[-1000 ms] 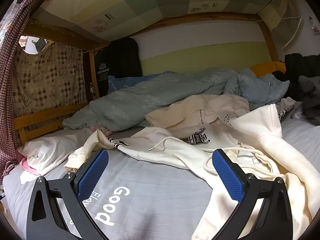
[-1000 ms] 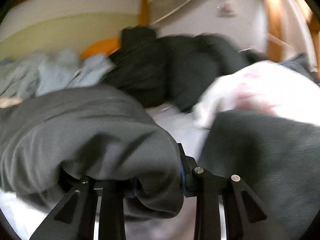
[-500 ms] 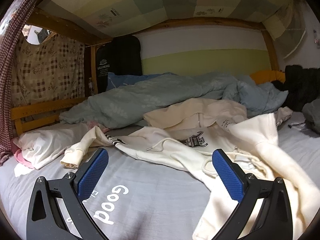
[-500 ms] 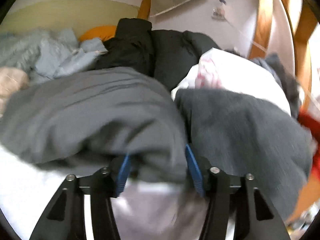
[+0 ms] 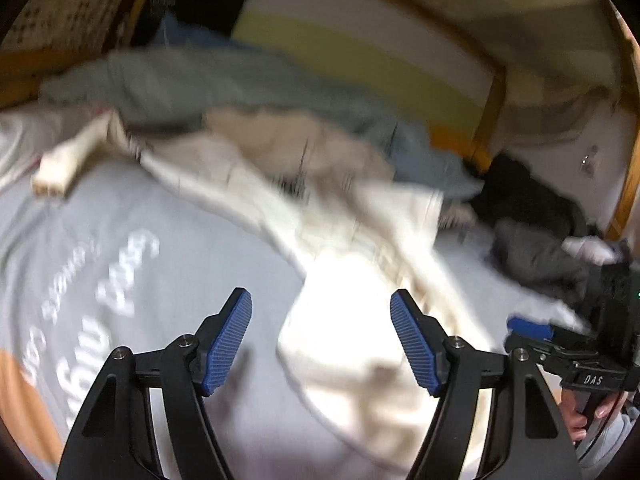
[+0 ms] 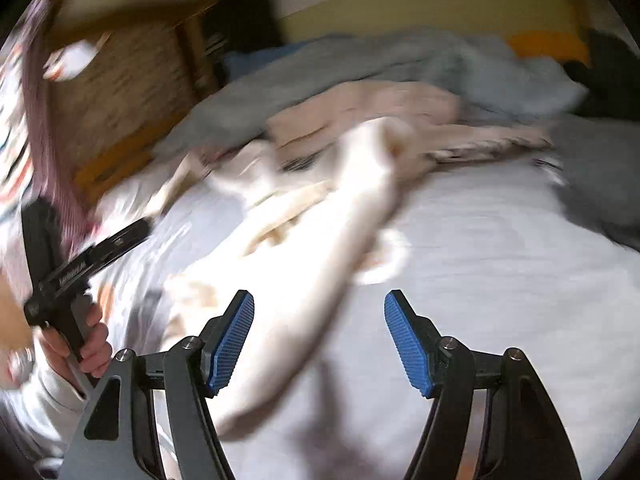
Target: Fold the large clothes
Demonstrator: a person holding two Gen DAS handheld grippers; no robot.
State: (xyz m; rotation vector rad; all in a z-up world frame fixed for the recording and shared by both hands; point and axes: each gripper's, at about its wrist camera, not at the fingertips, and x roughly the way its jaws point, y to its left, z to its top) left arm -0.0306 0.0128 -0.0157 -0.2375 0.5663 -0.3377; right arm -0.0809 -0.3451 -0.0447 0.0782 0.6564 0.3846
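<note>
Both tools are released: left tool (image 5: 320,344) closing, right tool (image 6: 318,342) opening above the cream hoodie (image 5: 352,240); fast, blurred approach risks pinching 2 layers.

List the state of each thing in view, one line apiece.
Cream hoodie: unfolded, spread across the bed, one sleeve stretched toward the left.
Blue-grey quilt: crumpled along the back.
Dark grey garment: lying in a heap at the right.
Grey bedsheet: flat, printed lettering showing.
Left gripper: jaws closing, nothing between the pads.
Right gripper: jaws opening, holding nothing, hoodie sleeve below.
</note>
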